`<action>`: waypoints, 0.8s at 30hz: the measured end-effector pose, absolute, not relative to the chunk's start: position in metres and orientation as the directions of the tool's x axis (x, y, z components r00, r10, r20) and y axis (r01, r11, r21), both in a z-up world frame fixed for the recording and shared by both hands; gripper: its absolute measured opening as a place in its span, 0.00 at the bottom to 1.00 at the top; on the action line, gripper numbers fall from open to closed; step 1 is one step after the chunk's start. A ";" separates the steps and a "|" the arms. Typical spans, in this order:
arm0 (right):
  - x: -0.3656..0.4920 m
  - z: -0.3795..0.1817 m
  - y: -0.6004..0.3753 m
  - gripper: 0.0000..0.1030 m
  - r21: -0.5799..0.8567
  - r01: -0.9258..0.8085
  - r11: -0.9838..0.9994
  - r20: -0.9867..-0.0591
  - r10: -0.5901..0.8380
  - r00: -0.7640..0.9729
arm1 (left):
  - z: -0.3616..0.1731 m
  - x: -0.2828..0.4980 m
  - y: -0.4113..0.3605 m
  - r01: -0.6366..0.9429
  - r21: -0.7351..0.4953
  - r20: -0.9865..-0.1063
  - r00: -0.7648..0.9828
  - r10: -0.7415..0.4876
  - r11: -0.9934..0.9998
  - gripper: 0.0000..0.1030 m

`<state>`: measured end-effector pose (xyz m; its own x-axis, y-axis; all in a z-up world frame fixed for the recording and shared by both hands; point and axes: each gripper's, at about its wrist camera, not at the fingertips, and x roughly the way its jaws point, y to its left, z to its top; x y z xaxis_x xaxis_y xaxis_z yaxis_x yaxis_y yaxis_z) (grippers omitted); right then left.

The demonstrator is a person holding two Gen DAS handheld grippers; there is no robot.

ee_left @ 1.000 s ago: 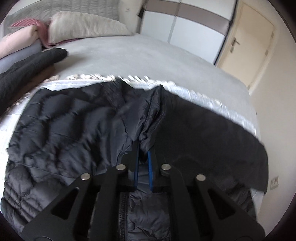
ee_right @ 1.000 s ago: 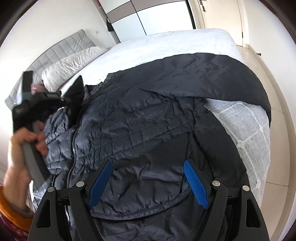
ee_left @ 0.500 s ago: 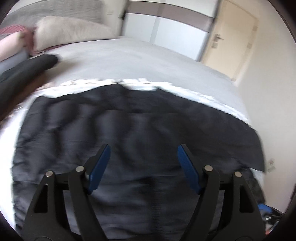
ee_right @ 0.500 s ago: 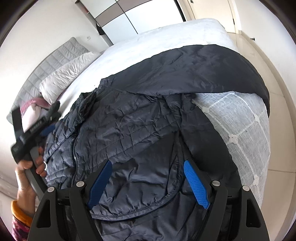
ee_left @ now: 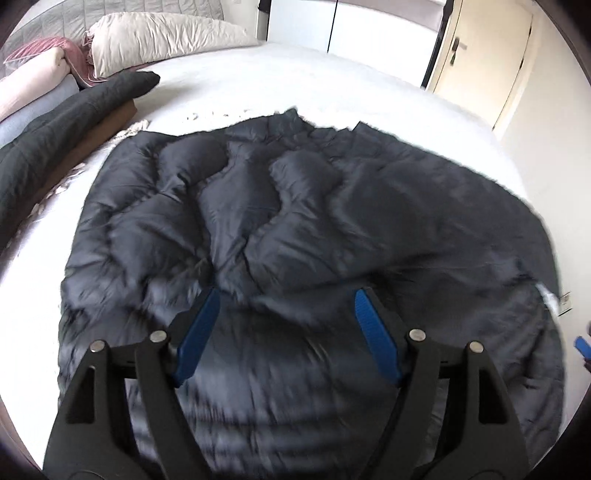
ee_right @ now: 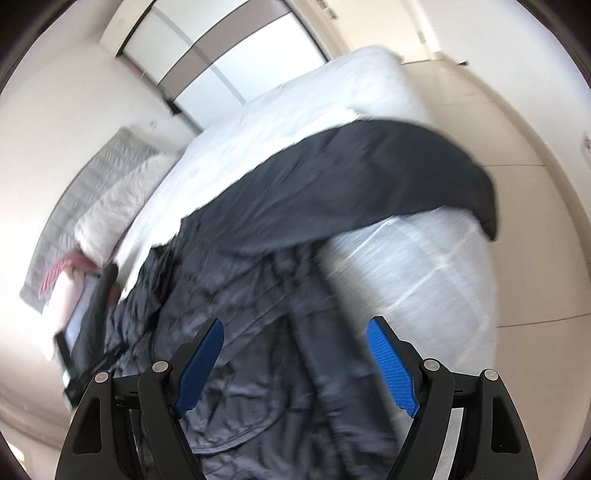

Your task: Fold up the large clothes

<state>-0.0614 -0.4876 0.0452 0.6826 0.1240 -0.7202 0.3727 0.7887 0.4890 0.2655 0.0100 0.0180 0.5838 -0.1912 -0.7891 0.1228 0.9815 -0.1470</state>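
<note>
Black quilted jacket [ee_left: 295, 221]: spread flat across the near part of the bed [ee_left: 332, 85], one sleeve [ee_right: 388, 162] trailing over the mattress corner, probably laid out so for folding. Left gripper [ee_left: 288, 325]: above the jacket, blue pads wide apart, nothing between them. Right gripper [ee_right: 295, 354]: likewise spread and empty, over the jacket's near edge; the view is smeared, so the seam detail is unsure. Beyond: dark folded garment [ee_left: 74, 110], pillow [ee_left: 159, 40], wardrobe [ee_left: 351, 33], door [ee_left: 487, 55].
</note>
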 end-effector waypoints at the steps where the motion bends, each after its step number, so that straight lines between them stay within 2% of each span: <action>1: -0.066 0.046 -0.497 0.79 0.496 0.386 0.778 -0.715 0.114 0.690 | 0.021 0.261 0.011 0.119 -0.163 -0.784 0.587 -0.202 0.979 0.77; 6: -0.086 0.039 -0.543 0.79 0.575 0.418 0.703 -0.686 0.137 0.715 | 0.032 0.214 0.020 0.096 -0.228 -0.795 0.557 -0.242 0.969 0.80; 10: -0.101 0.028 -0.569 0.79 0.607 0.414 0.678 -0.673 0.161 0.722 | 0.029 0.175 0.026 0.064 -0.229 -0.819 0.527 -0.228 0.971 0.82; 13: -0.105 0.015 -0.582 0.79 0.635 0.420 0.648 -0.660 0.173 0.731 | 0.019 0.151 0.028 0.062 -0.239 -0.812 0.534 -0.235 0.969 0.88; 19: -0.097 -0.021 -0.608 0.79 0.777 0.408 0.480 -0.567 0.252 0.784 | -0.007 0.141 0.024 0.006 -0.225 -0.817 0.544 -0.192 0.974 0.89; 24: -0.070 -0.051 -0.630 0.79 0.829 0.419 0.370 -0.525 0.257 0.811 | -0.002 0.146 0.014 0.037 -0.248 -0.798 0.559 -0.225 0.968 0.89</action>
